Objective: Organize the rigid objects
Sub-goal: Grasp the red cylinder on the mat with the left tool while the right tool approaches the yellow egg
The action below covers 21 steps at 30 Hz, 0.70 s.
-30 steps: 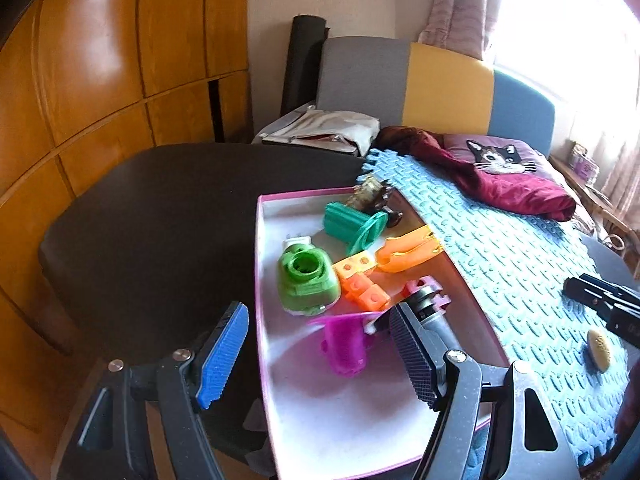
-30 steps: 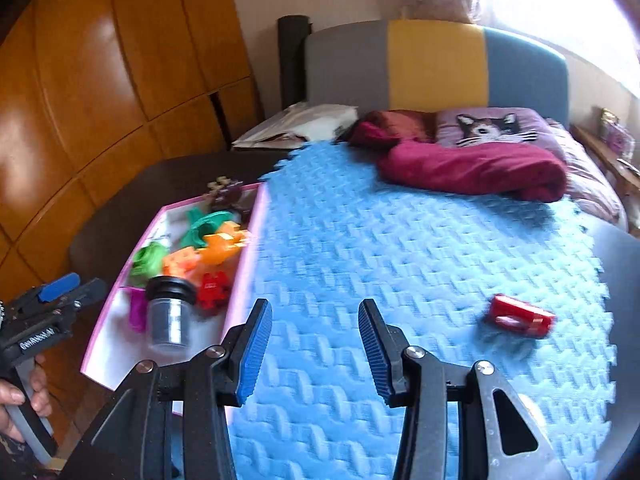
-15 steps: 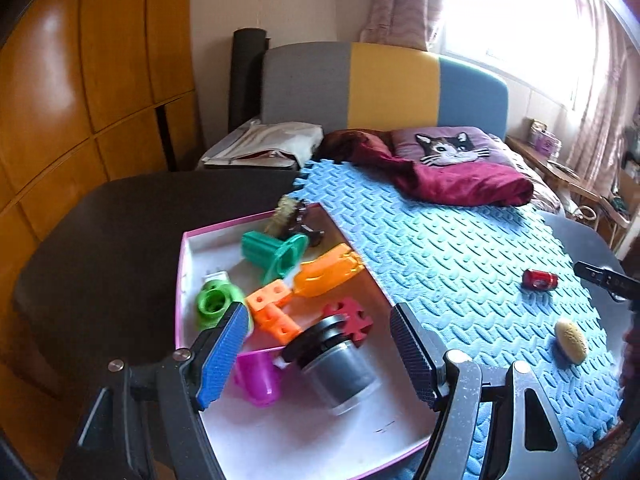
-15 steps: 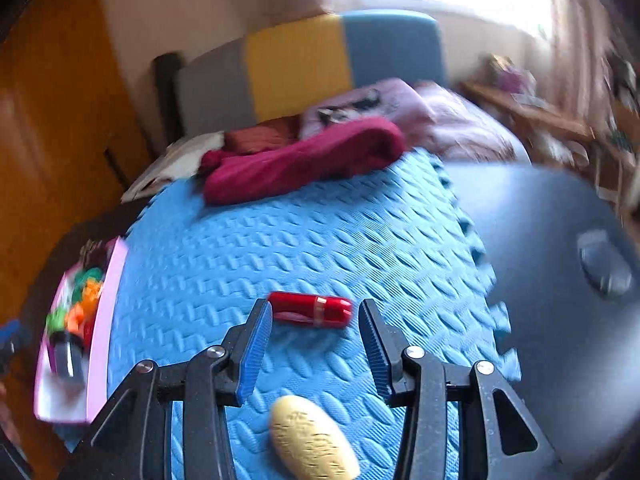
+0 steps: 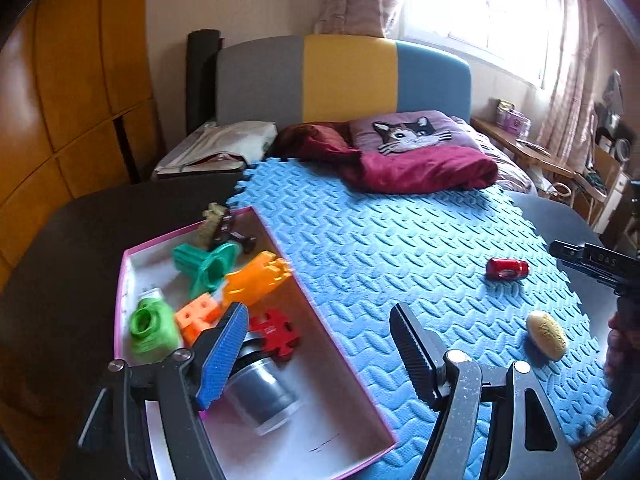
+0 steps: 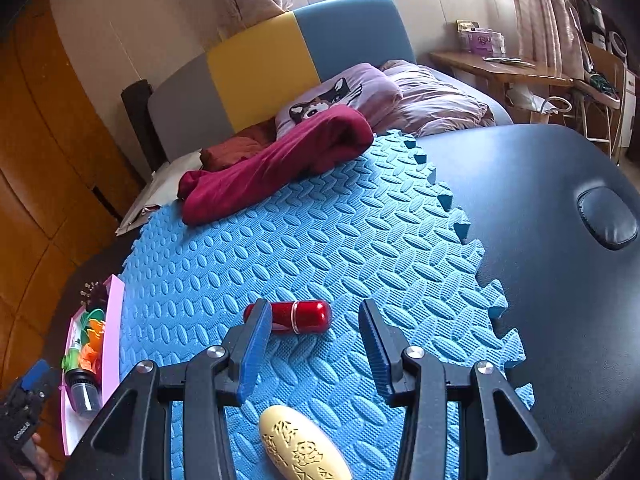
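Note:
A pink-rimmed white tray [image 5: 340, 420] holds several toys: a green piece [image 5: 150, 330], orange blocks [image 5: 256, 280], a teal spool [image 5: 208, 266], a red block [image 5: 278, 334] and a dark jar [image 5: 260, 392] on its side. My left gripper [image 5: 318, 316] hangs open over the tray's right rim, empty. On the blue foam mat [image 6: 320, 240] lie a red capsule [image 6: 298, 316] and a yellow carved oval [image 6: 304, 444]. My right gripper [image 6: 313, 312] is open just above the mat. The capsule lies crosswise at its fingertips, and the oval sits lower between its fingers.
A maroon cloth [image 6: 276, 164] and a cat pillow [image 5: 412, 134] lie at the mat's far end. Dark padded table [image 6: 560, 280] surrounds the mat, with a round dent at the right. A wooden wardrobe [image 5: 60, 100] stands left; a side table [image 6: 500, 68] back right.
My left gripper slid right, from over the toys to the tray's right rim. My right gripper swung right across the mat to the red capsule and yellow oval. Both stayed open.

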Available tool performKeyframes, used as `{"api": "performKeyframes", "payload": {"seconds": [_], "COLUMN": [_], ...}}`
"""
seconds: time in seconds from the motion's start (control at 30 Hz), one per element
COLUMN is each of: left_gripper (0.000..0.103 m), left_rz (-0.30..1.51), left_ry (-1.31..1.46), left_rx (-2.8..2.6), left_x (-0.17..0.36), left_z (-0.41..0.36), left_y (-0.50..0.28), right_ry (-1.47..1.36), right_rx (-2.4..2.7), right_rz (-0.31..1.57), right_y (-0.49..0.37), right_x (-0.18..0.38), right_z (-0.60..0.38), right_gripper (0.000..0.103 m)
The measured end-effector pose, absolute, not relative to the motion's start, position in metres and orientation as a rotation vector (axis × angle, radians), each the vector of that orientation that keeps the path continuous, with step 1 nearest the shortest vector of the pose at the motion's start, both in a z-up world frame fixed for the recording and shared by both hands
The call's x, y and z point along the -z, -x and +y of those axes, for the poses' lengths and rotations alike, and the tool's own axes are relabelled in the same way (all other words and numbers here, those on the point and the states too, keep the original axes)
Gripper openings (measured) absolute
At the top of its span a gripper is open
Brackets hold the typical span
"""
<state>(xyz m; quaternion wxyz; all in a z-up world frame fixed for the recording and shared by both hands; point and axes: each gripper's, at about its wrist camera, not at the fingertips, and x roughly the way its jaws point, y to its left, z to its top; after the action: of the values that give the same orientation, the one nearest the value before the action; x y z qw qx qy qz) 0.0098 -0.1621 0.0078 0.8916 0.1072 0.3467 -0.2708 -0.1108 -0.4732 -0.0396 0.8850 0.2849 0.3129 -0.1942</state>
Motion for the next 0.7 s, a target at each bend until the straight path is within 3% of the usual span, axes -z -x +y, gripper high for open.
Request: {"api": "performKeyframes", "payload": {"seconds": [0.47, 0.57, 0.7], "left_gripper": [0.074, 0.085, 0.086], "left_rz": [0.8, 0.856, 0.929], "left_ry": [-0.307, -0.294, -0.275], "left_rx": [0.777, 0.819, 0.87], "left_x": [0.012, 0.021, 0.031], "left_z": [-0.272, -0.301, -0.336], "left_y": [-0.006, -0.009, -0.013], "right_ry": [-0.727, -0.758, -0.775], "right_rx": [0.507, 0.513, 0.512], "right_rz": [0.572, 0.554, 0.539], "right_y": [0.134, 0.138, 0.141], "right_x": [0.04, 0.041, 0.041], "right_z": [-0.501, -0.506, -0.509], "right_gripper": [0.045, 0.045, 0.045]}}
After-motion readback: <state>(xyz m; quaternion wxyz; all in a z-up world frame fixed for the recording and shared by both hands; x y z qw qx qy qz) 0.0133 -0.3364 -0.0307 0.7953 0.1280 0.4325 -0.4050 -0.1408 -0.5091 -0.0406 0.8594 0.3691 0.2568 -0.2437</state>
